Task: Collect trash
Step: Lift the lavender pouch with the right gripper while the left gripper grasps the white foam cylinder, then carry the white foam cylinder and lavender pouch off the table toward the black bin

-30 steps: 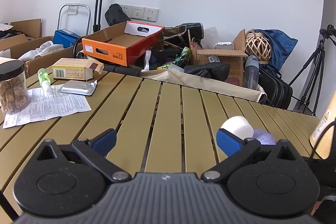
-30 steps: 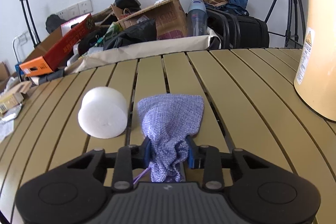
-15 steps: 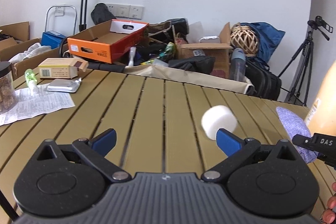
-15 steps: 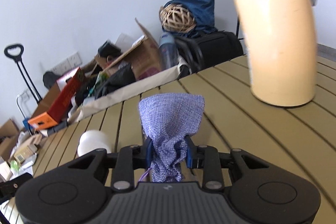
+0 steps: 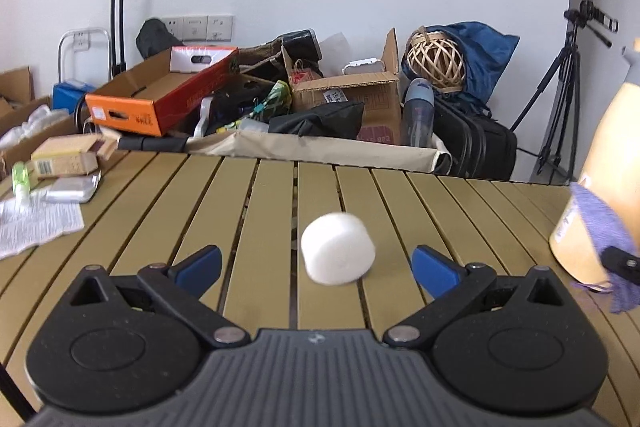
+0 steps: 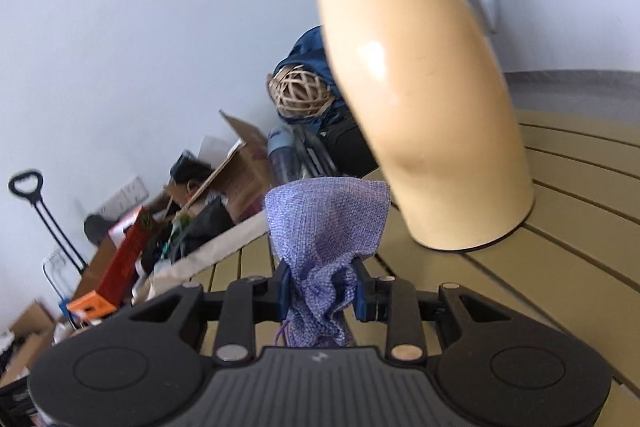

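- Purple woven pouch (image 6: 326, 231) sits pinched in your right gripper (image 6: 322, 291); the jaws are nearly closed on its gathered neck, and the body fans out above the blue pads.
- From your left camera that pouch (image 5: 604, 223) shows at the far right edge, lifted off the slats and in front of the flask (image 5: 600, 187).
- Your left gripper (image 5: 316, 263) hangs wide open over the table (image 5: 256, 227), nothing between its blue fingers (image 5: 198, 263).
- White foam cylinder (image 5: 338, 247) lies on its side on the slats, just ahead of your open left jaws and roughly centred between them, touching neither finger.
- Cream flask (image 6: 424, 99) with a grey lid stands upright on the table, close behind the pouch in your right view; the view itself is strongly tilted.
- Far left on the table: a printed sheet (image 5: 36, 223), a foil pack (image 5: 72, 183), a small carton (image 5: 66, 157) and a green bottle (image 5: 19, 179), all well apart from the cylinder.
- Beyond the table edge you have boxes, bags, a wicker ball (image 5: 436, 59) and a tripod (image 5: 560, 87) against the wall.
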`<action>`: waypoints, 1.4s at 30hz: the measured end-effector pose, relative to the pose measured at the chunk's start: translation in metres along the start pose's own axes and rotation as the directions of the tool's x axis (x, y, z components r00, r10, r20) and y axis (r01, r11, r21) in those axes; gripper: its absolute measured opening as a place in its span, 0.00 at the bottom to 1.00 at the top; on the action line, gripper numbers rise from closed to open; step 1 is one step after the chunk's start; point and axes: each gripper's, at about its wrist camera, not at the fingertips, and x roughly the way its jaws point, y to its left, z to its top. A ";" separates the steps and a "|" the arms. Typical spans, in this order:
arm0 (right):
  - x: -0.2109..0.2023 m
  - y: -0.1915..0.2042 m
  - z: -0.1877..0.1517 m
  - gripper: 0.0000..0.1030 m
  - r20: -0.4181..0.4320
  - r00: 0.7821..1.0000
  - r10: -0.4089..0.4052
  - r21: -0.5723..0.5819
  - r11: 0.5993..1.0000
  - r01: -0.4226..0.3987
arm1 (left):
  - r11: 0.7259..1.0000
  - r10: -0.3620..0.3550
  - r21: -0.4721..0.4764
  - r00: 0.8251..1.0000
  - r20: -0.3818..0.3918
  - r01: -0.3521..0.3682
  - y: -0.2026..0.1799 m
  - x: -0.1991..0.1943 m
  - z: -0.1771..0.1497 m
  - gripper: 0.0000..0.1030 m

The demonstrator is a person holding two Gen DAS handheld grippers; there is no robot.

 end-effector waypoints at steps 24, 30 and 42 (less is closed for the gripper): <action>-0.001 -0.051 0.006 0.27 0.041 0.994 -0.103 0.098 0.990 0.099 | 0.986 0.164 0.005 0.974 -0.156 -0.165 -0.036 0.107 0.016 1.00; -0.001 -0.051 0.007 0.27 0.045 0.993 -0.108 0.100 0.990 0.103 | 0.983 0.179 0.002 0.968 -0.174 -0.182 -0.036 0.119 0.014 0.99; 0.001 -0.050 0.006 0.27 0.038 0.994 -0.098 0.099 0.991 0.094 | 0.989 0.137 -0.023 0.972 -0.193 -0.144 -0.027 0.115 0.014 0.56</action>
